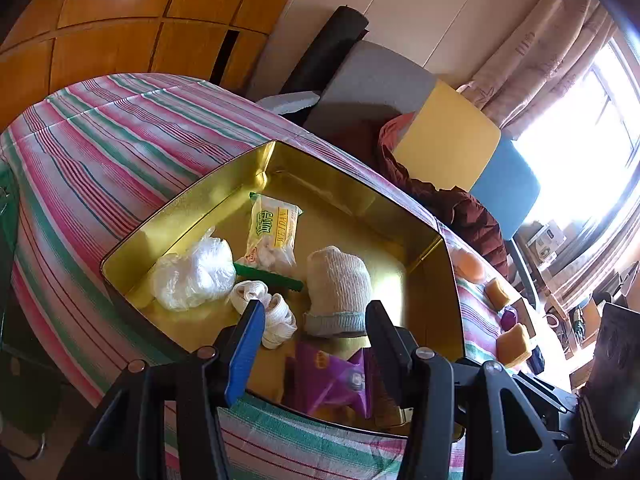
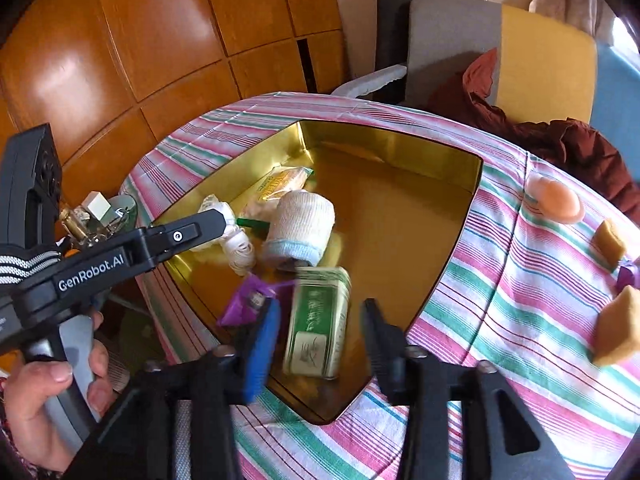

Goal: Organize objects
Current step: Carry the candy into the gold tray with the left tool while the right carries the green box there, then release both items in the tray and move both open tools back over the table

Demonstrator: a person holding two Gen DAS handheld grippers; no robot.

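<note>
Objects for organizing are gathered in a gold tin tray [image 1: 192,208] that is set on a table covered with a pink, green and white striped cloth [image 1: 100,152]. Inside the tray, in the left wrist view, a crumpled clear plastic bag [image 1: 192,272] is seen at the left, a yellow snack packet [image 1: 274,232] toward the far side, a green comb [image 1: 268,278] just in front of the packet, a coil of white strap [image 1: 276,312] near the comb, a rolled knitted sock [image 1: 338,288] to the right of the strap, and a purple wrapper [image 1: 336,380] at the near edge.

A green and white box [image 2: 318,320] is shown in the right wrist view, blurred, inside the tray at its near side, between the fingers of the right gripper [image 2: 320,332]; those fingers are spread apart and no contact with the box can be made out. The left gripper [image 1: 316,336] is held over the near rim of the tray, its fingers apart and nothing between them.

On the cloth to the right of the tray, a peach-coloured egg-shaped item [image 2: 554,200], two yellow sponges [image 2: 618,328] and a small purple item [image 2: 628,274] are laid out, well apart from the tray. A chair with a dark red garment [image 1: 460,208] is placed beyond the table.
</note>
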